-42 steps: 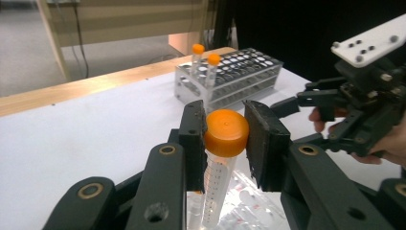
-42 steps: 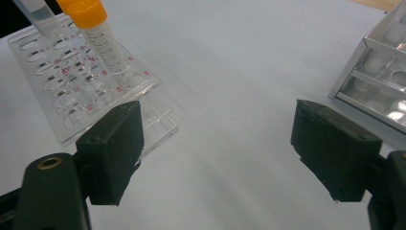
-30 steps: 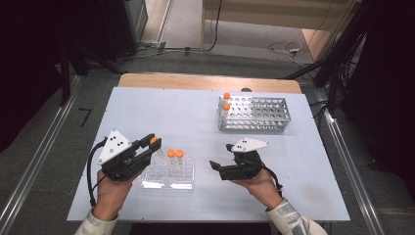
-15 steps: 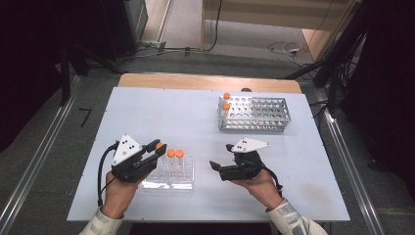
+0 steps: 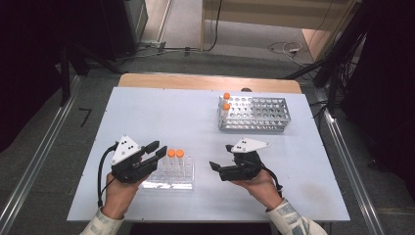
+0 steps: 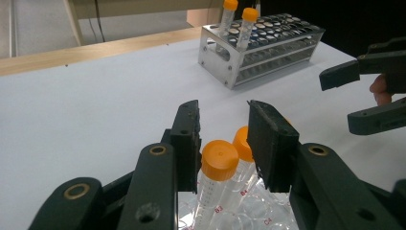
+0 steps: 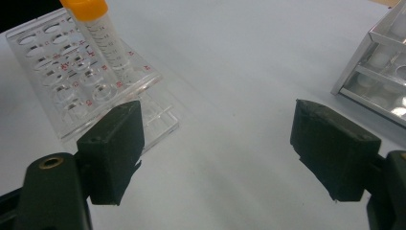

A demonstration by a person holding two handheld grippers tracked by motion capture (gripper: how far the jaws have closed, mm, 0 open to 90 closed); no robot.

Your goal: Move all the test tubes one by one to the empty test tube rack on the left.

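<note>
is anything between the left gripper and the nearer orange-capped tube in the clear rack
Nothing visible. The left gripper, jaws just opened slightly, straddles the nearer orange-capped tube in the clear rack, pads not pressing. The second tube stands behind it.

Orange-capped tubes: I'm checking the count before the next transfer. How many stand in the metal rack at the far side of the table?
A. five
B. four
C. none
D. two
D: the high view shows two orange-capped tubes standing at the left end of the metal rack, with its other holes open; the left gripper view shows the same pair.
</note>
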